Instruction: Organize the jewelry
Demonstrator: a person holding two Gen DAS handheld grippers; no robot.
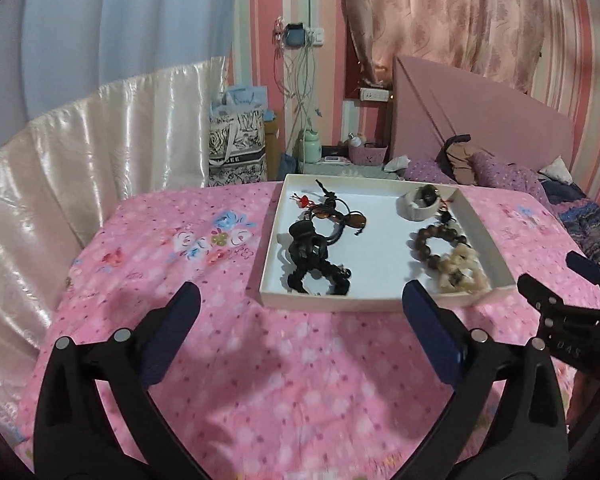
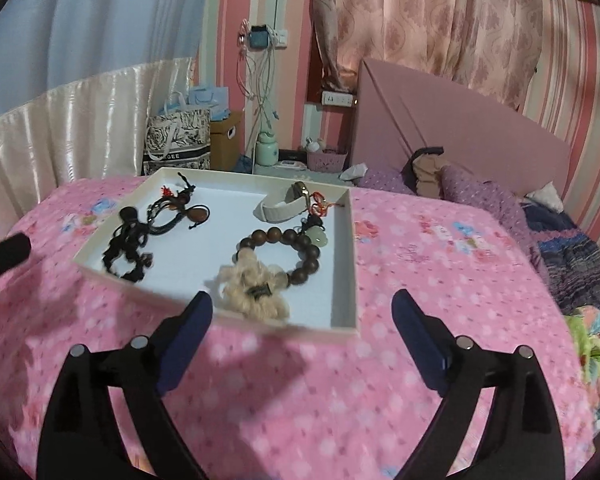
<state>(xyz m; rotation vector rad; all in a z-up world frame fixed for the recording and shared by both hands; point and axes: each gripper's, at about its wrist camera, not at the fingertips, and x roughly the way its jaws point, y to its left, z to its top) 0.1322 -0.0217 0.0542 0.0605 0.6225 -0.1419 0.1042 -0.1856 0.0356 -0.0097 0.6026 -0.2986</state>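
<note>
A white shallow tray sits on a pink flowered table. In it lie a black cord tangle, a brown bead bracelet, a cream fluffy scrunchie and a white band. My left gripper is open and empty just before the tray's near edge. My right gripper is open and empty over the tray's near right corner; it also shows in the left wrist view.
A bed with purple bedding stands behind to the right. A patterned bag and a nightstand with a green jar stand behind the table. A cream curtain hangs at the left.
</note>
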